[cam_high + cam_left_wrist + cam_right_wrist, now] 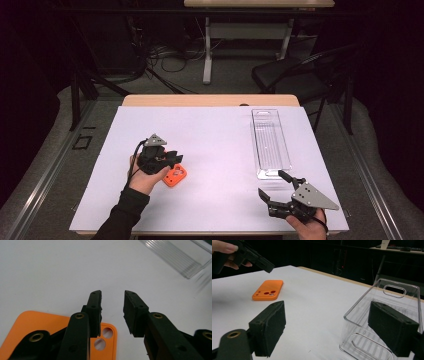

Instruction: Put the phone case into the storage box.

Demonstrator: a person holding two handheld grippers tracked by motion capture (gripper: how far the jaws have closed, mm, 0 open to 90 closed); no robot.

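High view: our left tongs (pixel 176 159) hover parted over the flat orange plastic phone case (pixel 175 176) near the tabletop's (pixel 210 135) left edge (not gripped yet); right tongs (pixel 274 189) wait open beside the clear plastic tray (pixel 270 145). Picking up and placing remain.

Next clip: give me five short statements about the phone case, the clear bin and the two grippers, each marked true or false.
1. The orange phone case lies flat on the white table cover. True.
2. The phone case sits inside the clear plastic bin. False: the bin is empty and stands far from the case.
3. The left gripper is above the phone case, its fingers not clamped on it. True.
4. The right gripper grips the bin's wall. False: its fingers stand wide, touching nothing.
5. The bin lies tipped on its side. False: it stands upright, open side up.
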